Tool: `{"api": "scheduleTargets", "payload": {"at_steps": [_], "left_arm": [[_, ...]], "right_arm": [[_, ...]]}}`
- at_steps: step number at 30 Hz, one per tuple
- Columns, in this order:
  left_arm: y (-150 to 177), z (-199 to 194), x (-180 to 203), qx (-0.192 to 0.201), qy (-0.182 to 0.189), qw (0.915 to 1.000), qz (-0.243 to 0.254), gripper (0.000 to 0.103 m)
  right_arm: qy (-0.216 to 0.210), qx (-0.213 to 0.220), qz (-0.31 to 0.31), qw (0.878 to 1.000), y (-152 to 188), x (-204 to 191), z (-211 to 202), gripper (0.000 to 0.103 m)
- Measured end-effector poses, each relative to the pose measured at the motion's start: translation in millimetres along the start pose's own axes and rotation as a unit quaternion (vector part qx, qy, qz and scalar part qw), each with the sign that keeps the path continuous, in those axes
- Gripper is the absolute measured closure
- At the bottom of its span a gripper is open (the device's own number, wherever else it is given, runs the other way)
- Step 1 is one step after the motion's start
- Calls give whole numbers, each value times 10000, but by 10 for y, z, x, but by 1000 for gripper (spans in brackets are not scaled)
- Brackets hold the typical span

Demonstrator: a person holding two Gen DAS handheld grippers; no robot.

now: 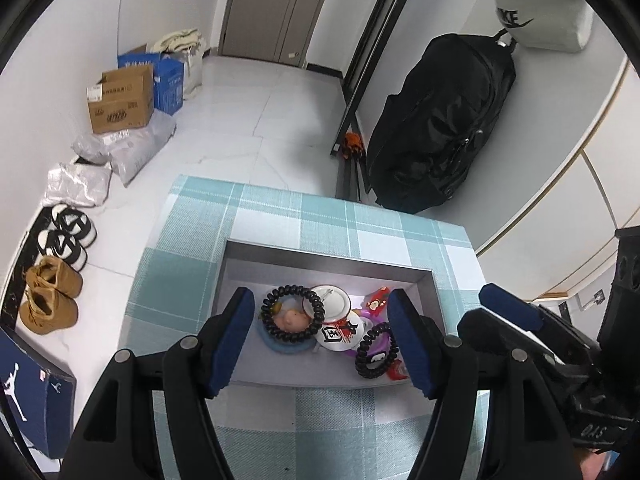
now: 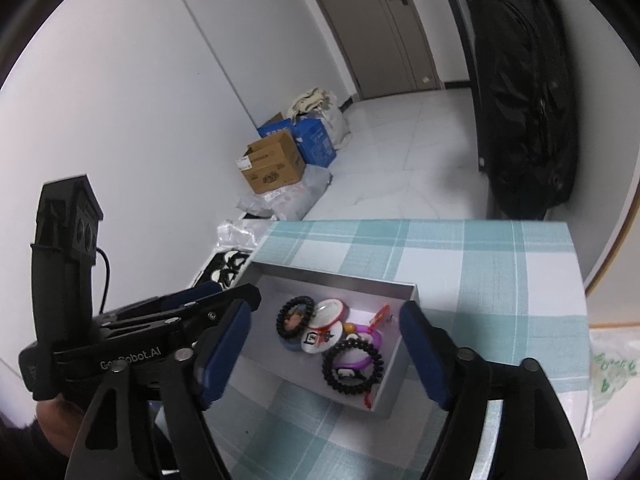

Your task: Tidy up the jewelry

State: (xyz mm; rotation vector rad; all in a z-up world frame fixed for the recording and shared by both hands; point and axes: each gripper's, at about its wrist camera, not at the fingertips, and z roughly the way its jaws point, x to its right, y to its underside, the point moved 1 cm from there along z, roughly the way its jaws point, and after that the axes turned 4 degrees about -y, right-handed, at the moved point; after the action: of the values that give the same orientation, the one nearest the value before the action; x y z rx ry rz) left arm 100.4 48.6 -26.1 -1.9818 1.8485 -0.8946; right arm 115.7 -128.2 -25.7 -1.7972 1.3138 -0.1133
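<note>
Left wrist view: While the left claw [image 1: 322,338] hangs spread wide and holds nothing, the gray box [image 1: 326,262] sits on the checked bench [image 1: 192,240].
Inside it: a black bead bracelet [image 1: 292,314], round badges [image 1: 334,308] and a black coil band [image 1: 378,354] lie piled together.
Right wrist view: right claw [image 2: 324,354] is spread too, empty, above the same box [image 2: 394,390].
Handling: the coil band [image 2: 352,366] looks light and stretchy; I'd pinch its rim.

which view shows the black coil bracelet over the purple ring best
The right wrist view: the black coil bracelet lies whole in the tray. In the left wrist view, the bracelet is partly hidden behind a left claw finger.
</note>
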Motion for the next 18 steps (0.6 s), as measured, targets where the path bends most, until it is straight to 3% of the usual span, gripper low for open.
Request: {"api": "scheduleTargets", "payload": {"at_steps": [12, 18], "left_arm": [[117, -401, 51, 661, -108, 9976, 155, 29], [306, -529, 119, 1120, -749, 9901, 395, 27]], "right_arm": [[211, 462, -480, 9976, 114, -225, -290, 14], [283, 614, -411, 9969, 251, -266, -451, 6]]}}
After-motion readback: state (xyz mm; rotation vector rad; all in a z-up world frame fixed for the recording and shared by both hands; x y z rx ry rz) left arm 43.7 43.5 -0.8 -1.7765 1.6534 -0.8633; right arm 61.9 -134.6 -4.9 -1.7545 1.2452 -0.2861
